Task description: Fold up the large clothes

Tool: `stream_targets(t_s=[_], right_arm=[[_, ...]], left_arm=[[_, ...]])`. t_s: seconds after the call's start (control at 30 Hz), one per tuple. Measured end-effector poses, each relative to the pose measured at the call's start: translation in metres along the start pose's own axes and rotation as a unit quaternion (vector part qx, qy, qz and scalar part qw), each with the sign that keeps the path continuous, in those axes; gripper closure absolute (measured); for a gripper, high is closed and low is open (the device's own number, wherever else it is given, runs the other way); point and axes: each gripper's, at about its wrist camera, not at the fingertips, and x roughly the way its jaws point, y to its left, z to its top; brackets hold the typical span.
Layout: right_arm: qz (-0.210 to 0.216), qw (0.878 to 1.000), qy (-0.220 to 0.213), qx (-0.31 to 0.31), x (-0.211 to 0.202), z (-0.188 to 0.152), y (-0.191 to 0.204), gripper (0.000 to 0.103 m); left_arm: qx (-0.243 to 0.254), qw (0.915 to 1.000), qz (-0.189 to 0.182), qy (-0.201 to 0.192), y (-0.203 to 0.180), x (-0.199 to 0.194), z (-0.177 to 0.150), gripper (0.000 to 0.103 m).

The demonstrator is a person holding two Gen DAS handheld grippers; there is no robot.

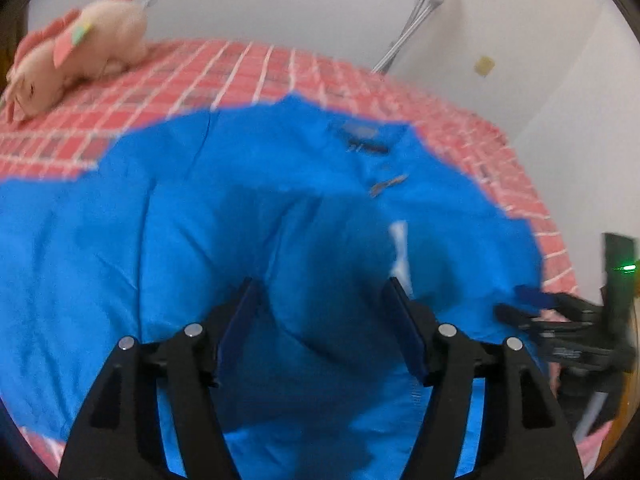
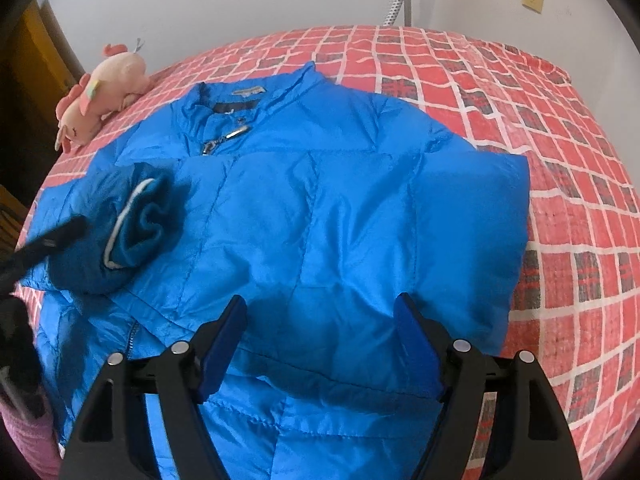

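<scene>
The left tool (image 1: 320, 300) hung with its jaws apart, gripping nothing, above a folded-in sleeve (image 2: 132, 224). The right tool (image 2: 320, 316) was likewise parted, empty, over the blue puffer jacket (image 2: 320, 208). The jacket lay flat on the red checked bed (image 2: 520, 120), collar (image 2: 240, 100) pointing away toward the wall, near a pink plush toy (image 2: 100, 96).

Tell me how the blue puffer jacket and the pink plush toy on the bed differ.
The jacket is bright blue, shiny and quilted; the plush toy is pale pink and fuzzy. The jacket is far larger and covers much of the near side of the bed, while the toy is small. The jacket lies spread flat with one sleeve folded across its front; the toy lies on its side at the far edge. Both rest on the red checked bedcover.
</scene>
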Motion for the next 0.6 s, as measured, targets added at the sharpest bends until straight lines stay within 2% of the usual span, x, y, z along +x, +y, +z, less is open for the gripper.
stream_targets(t_s=[0.1,0.2,0.3,0.37,0.47,0.53,0.6], right_arm=[[-0.005,1.000,-0.003,-0.007,0.005,0.000,0.001,0.024],[-0.007,1.000,-0.011,-0.010,0.002,0.000,0.003,0.024],[0.041,0.999,-0.020,-0.005,-0.010,0.003,0.006,0.024],[0.076,0.997,-0.022,-0.003,-0.017,0.006,0.010,0.024],[0.126,0.992,-0.007,-0.002,-0.017,0.020,0.027,0.020],[0.140,0.990,0.014,-0.009,-0.009,0.029,0.042,0.019],[0.142,0.989,0.035,-0.019,0.003,0.041,0.061,0.019]], left_arm=[[0.015,0.9998,0.000,-0.011,-0.001,0.006,-0.002,0.036],[0.001,0.9998,-0.015,-0.014,0.003,0.001,-0.001,0.036],[-0.027,0.9991,-0.029,-0.018,0.009,-0.015,0.006,0.037],[-0.036,0.9989,0.001,-0.030,0.015,-0.034,0.010,0.037],[-0.043,0.9956,0.045,-0.070,0.024,-0.059,0.019,0.036],[-0.044,0.9913,0.087,-0.088,0.030,-0.070,0.023,0.034],[-0.053,0.9895,0.098,-0.093,0.040,-0.076,0.025,0.034]])
